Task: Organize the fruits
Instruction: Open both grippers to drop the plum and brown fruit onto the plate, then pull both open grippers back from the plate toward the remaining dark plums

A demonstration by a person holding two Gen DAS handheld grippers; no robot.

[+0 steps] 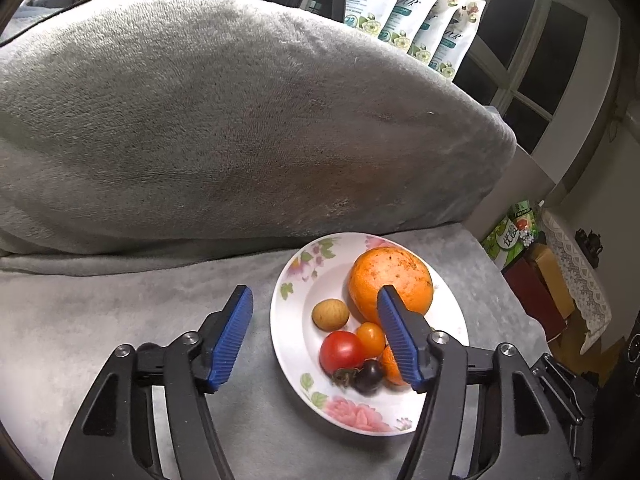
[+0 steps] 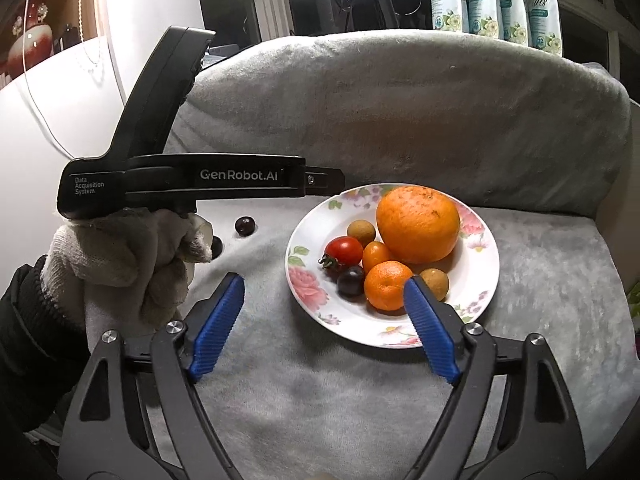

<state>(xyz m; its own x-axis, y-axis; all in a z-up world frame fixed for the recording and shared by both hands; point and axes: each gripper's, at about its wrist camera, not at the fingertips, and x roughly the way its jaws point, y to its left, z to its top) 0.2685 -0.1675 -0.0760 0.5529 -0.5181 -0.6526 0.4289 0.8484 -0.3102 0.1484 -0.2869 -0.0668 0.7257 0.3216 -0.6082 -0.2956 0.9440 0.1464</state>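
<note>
Left tongs point(image 1: 316, 298): you hold them spread, empty, over the plate's near-left rim.
Right tongs point(image 2: 324, 286): yours spread, empty.
White floral ceramic plate point(image 2: 486, 264): carries large round orange point(image 2: 418, 224), red cherry tomato point(image 2: 344, 251).

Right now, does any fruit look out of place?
Yes. One dark grape lies loose on the grey blanket, left of the floral plate, while the other fruit sits on the plate. Another dark round thing shows beside the gloved hand, partly hidden.

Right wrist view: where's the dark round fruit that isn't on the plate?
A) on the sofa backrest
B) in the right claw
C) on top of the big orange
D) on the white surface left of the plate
D: a dark round fruit lies on the white surface left of the plate, apart from it; the right claw is open and empty.
</note>
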